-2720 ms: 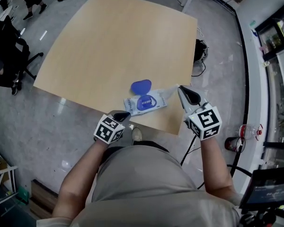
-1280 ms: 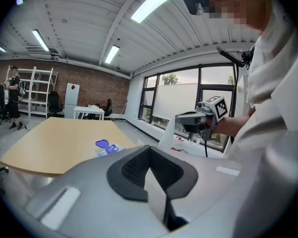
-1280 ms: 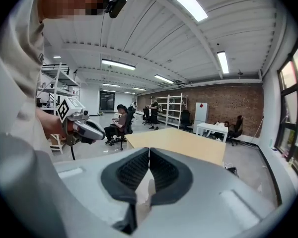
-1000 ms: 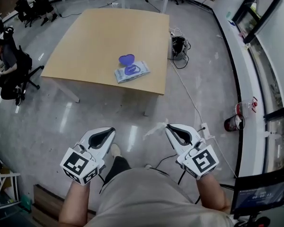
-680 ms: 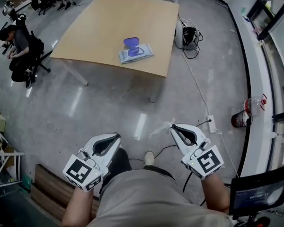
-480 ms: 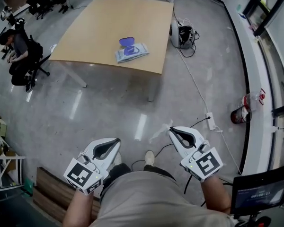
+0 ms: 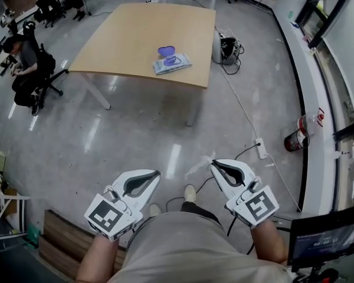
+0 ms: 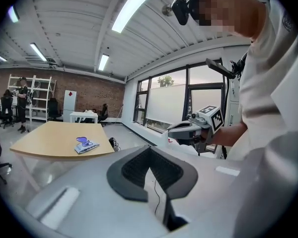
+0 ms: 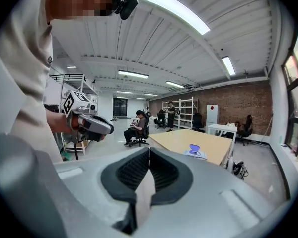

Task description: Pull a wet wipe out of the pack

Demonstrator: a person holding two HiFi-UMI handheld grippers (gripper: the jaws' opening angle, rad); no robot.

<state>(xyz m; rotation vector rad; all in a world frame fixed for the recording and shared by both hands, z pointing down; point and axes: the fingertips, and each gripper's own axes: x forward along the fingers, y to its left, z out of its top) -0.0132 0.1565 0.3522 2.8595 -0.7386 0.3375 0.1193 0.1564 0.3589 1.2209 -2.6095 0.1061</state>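
Observation:
The wet wipe pack (image 7: 172, 62) lies near the front edge of the wooden table (image 7: 135, 34), far ahead of me, its blue lid (image 7: 167, 52) flipped open. It also shows small in the left gripper view, pack (image 8: 86, 145), and in the right gripper view, pack (image 9: 194, 151). My right gripper (image 7: 214, 165) is shut on a white wet wipe (image 7: 197, 165), which hangs off its tip over the floor; the wipe (image 9: 144, 195) sits pinched between the pads. My left gripper (image 7: 155, 173) is shut with nothing in it, level with the right one and close to my body.
A seated person (image 7: 23, 58) is at the far left. A bag and cables (image 7: 227, 46) lie beside the table's right side, a power strip (image 7: 261, 148) and a red canister (image 7: 295, 137) on the floor at right. A wooden pallet (image 7: 53, 240) is at lower left.
The right gripper drew the wipe from the pack, then I backed away from the table. Over the last second the table slid further off; both grippers stayed shut.

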